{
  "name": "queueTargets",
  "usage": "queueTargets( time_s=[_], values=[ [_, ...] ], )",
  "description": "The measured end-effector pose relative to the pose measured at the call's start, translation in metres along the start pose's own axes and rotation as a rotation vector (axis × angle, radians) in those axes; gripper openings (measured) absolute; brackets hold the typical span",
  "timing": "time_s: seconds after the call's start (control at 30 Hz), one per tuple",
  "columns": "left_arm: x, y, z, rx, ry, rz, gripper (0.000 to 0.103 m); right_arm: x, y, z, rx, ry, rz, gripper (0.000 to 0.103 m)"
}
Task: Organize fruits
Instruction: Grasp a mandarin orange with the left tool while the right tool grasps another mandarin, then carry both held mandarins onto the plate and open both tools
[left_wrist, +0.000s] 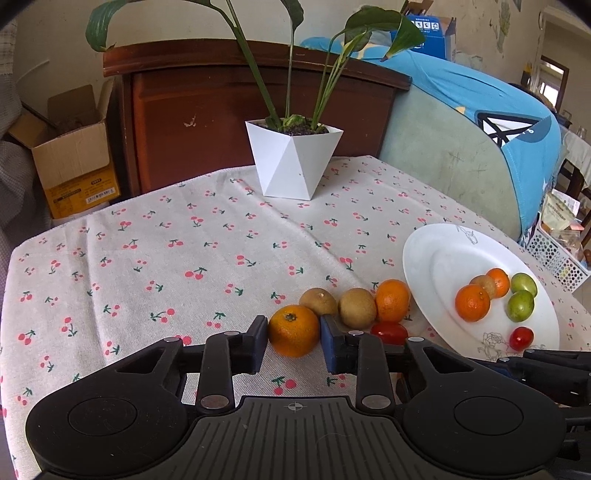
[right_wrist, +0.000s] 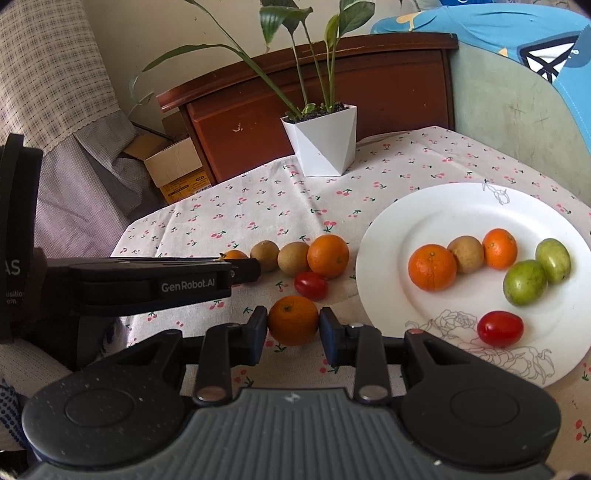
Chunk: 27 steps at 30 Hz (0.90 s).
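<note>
Gripping one orange (left_wrist: 293, 330) on the cherry-print tablecloth (left_wrist: 147, 258), the left gripper (left_wrist: 294, 343) has both pads against the fruit. Just behind it lie two brown fruits (left_wrist: 319, 301), another orange (left_wrist: 392, 300) and a red tomato (left_wrist: 388, 332). Further right, the right gripper (right_wrist: 293, 330) is clamped on a second orange (right_wrist: 293, 319) beside the white plate (right_wrist: 461, 206), which carries two oranges, a brown fruit, two green fruits (right_wrist: 524, 282) and a tomato.
</note>
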<state>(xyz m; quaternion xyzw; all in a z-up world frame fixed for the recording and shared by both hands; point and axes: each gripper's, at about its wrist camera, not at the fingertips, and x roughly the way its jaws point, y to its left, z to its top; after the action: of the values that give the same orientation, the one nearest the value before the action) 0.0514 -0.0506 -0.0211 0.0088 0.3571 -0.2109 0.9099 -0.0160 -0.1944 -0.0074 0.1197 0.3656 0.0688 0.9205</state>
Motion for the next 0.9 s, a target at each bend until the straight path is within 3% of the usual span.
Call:
queueTargets(
  time_s=[0.37,0.9],
  values=[
    [-0.015,-0.007,0.011,-0.024,-0.046,-0.012,0.028,-0.011,-0.001,0.005,-0.007,-0.054,-0.005,0.031],
    [-0.016,-0.057,0.027,-0.015,-0.068,-0.135,0.028,-0.042,-0.047,0.042,-0.006,-0.117,-0.112,0.031]
  ],
)
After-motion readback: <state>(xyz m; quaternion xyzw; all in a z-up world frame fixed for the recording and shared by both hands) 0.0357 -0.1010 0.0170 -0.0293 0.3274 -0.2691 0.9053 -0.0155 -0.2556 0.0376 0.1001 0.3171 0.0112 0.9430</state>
